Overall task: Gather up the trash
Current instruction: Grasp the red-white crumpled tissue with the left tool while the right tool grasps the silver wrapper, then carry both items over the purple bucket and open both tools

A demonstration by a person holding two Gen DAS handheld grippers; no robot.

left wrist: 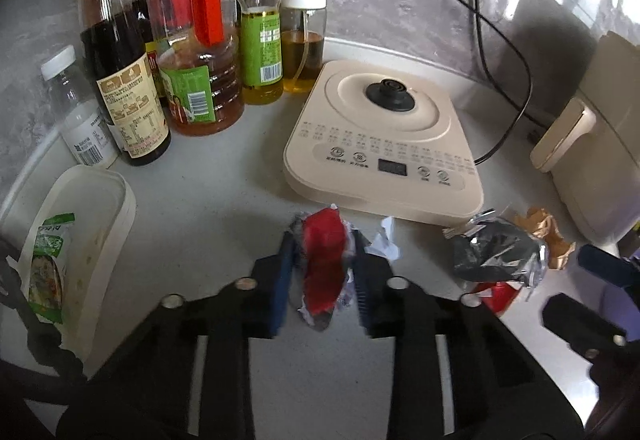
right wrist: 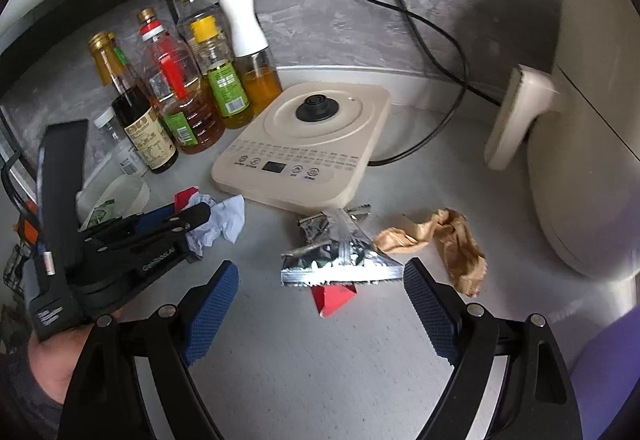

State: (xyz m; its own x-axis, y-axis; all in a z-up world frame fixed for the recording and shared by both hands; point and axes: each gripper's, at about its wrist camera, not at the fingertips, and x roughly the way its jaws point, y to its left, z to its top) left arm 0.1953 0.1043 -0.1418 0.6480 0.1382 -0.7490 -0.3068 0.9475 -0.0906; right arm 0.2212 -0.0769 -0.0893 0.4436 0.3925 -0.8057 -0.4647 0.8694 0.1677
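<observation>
Left gripper (left wrist: 322,264) tight on red wrapper (left wrist: 323,260); right gripper (right wrist: 320,280) wide around foil packet (right wrist: 340,260).

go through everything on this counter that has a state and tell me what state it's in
left gripper: shut on red wrapper
right gripper: open, around foil packet
brown wrapper: crumpled, loose
white tub: open, sachet inside
oil sprayer: capped

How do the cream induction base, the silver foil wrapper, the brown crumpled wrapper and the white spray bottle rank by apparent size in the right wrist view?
1. cream induction base
2. silver foil wrapper, nearer the camera, so flattered
3. white spray bottle and brown crumpled wrapper: too alike to rank
</observation>
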